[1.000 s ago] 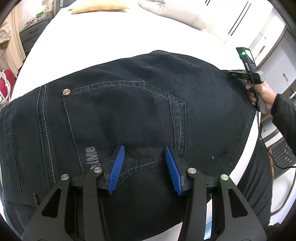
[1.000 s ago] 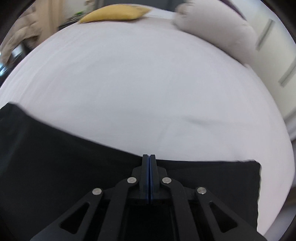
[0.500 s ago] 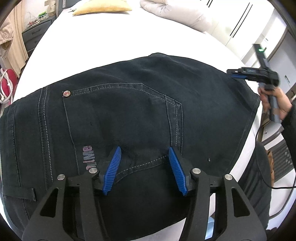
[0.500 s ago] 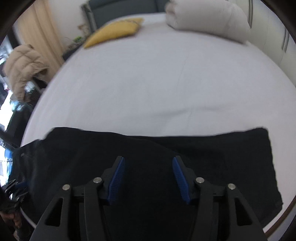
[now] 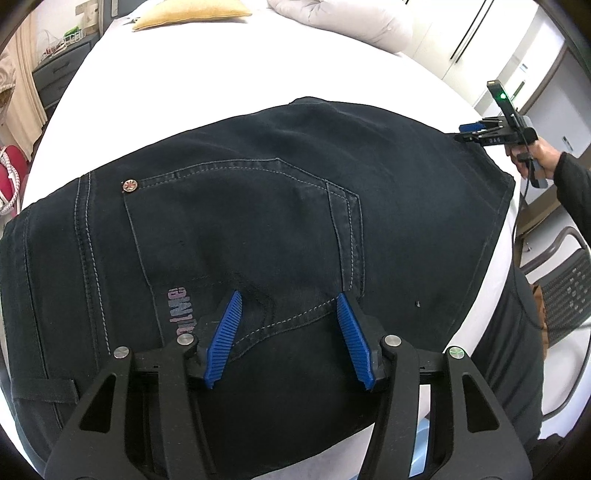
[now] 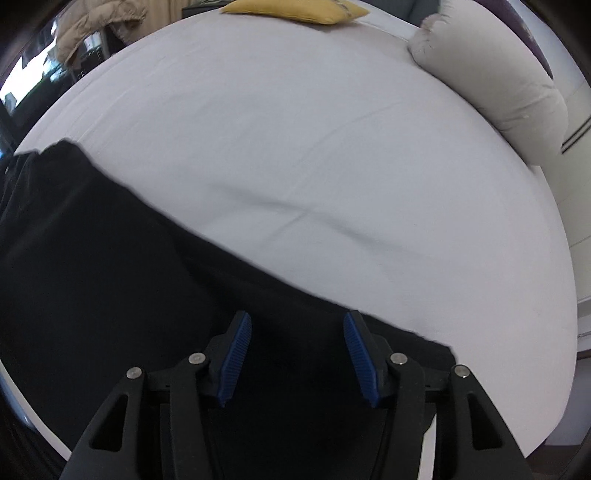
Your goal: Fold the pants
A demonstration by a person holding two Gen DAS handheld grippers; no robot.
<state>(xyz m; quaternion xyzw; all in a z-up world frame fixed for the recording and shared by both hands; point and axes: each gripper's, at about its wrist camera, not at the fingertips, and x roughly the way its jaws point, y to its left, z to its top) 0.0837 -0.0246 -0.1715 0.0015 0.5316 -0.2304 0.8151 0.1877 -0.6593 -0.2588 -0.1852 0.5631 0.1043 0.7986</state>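
Observation:
Dark denim pants (image 5: 258, 206) lie folded flat on the white bed, back pocket and a copper rivet facing up. My left gripper (image 5: 288, 317) is open, its blue pads hovering just over the pocket's lower seam near the bed's front edge. My right gripper (image 6: 297, 343) is open above the far end of the pants (image 6: 110, 258), close to their folded edge. The right gripper also shows in the left wrist view (image 5: 480, 129) at the pants' right end, held by a hand.
The white bed sheet (image 6: 332, 147) stretches beyond the pants. A yellow cushion (image 6: 295, 9) and a grey pillow (image 6: 498, 85) lie at the head. A dresser (image 5: 55, 77) stands left, a mesh chair (image 5: 561, 284) at right.
My right gripper was shut on the pants' edge one second ago; it has opened, let go and lifted away. My left gripper stays open and has barely moved.

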